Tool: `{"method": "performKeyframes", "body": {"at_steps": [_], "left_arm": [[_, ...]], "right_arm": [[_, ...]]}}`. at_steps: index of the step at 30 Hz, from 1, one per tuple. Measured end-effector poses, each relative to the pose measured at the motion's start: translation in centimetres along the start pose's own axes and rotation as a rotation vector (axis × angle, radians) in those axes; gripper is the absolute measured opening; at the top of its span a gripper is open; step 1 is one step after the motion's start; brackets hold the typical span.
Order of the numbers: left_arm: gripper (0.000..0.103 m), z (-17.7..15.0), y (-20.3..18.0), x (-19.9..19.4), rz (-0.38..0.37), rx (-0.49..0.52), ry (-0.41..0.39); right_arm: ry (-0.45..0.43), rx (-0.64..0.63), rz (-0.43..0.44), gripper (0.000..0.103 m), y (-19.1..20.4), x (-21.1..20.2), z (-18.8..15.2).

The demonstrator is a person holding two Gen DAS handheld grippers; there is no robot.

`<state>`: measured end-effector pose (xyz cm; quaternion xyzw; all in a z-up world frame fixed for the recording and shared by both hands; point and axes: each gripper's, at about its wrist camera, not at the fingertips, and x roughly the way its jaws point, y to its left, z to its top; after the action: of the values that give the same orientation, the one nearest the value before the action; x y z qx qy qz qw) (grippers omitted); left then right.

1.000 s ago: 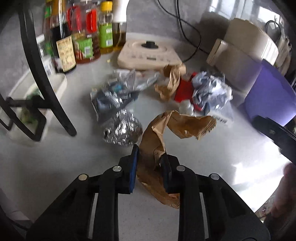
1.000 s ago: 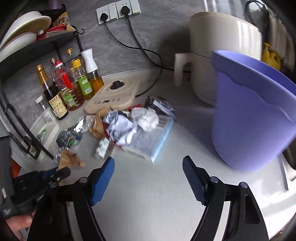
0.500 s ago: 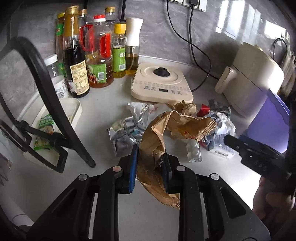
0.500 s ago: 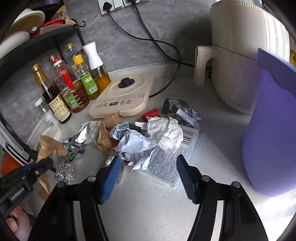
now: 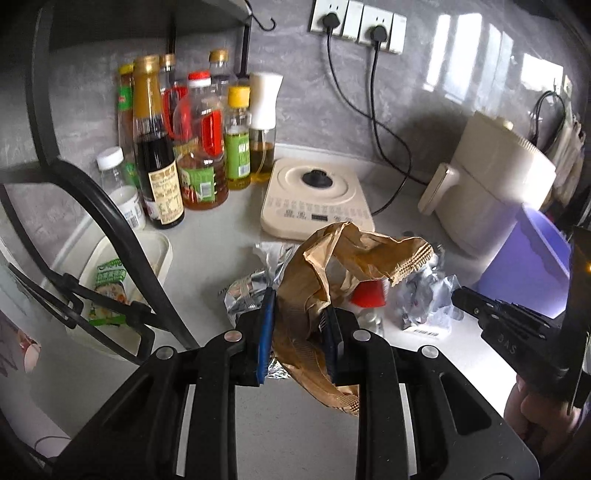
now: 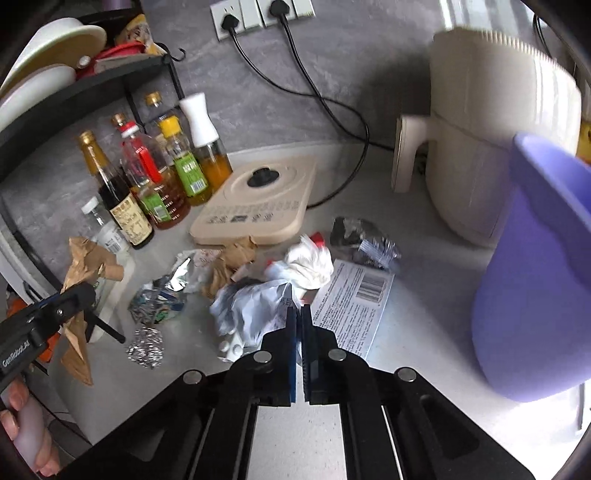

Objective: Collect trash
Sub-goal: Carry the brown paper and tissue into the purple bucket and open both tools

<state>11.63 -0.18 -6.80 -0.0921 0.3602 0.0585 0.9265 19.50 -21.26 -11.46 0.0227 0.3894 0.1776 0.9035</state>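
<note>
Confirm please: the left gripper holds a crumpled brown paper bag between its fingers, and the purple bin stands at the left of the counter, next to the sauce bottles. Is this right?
Not quite. The left gripper does hold the brown paper bag, but the purple bin stands at the right of the counter, beside the cream air fryer; the sauce bottles are on the far left. The right wrist view shows it.

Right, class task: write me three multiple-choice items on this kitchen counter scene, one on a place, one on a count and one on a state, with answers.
1. Where does the purple bin stand? A in a sink; B beside the cream air fryer; C on the floor.
2. How many plugs sit in the wall sockets? A one; B two; C four.
3. The left gripper is: A open and bare; B shut on a spoon; C shut on the brown paper bag.
Answers: B, the bin is next to the fryer; B, two black plugs show; C, the bag hangs between its jaws.
</note>
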Motion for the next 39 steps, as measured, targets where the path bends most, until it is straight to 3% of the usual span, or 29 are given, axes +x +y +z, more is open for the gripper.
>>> {"method": "performKeyframes", "body": {"at_steps": [7, 18, 30, 35, 38, 39], "left_arm": [[0.023, 1.5, -0.8, -3.1, -0.051, 0.014, -0.073], [0.023, 3.2, -3.3, -4.2, -0.139, 0.059, -0.121], [0.023, 5.4, -9.1, -2.8, -0.242, 0.132, -0.138], [0.023, 6.0, -12.1, -1.7, -0.288, 0.164, -0.133], [0.023, 6.3, -14.1, -1.0, -0.323, 0.181, -0.13], [0.023, 6.4, -14.7, -0.8, -0.332, 0.187, -0.128]], "right_arm": [[-0.078, -0.007, -0.016, 0.003, 0.2, -4.8, 1.6], [-0.195, 0.019, -0.082, 0.003, -1.8, -10.3, 2.8], [-0.334, 0.085, -0.222, 0.003, -7.6, -16.7, 4.6], [-0.341, 0.129, -0.299, 0.004, -10.9, -18.0, 4.4], [-0.313, 0.156, -0.325, 0.012, -12.8, -17.9, 4.0], [-0.308, 0.165, -0.329, 0.035, -13.1, -17.9, 3.8]]}}
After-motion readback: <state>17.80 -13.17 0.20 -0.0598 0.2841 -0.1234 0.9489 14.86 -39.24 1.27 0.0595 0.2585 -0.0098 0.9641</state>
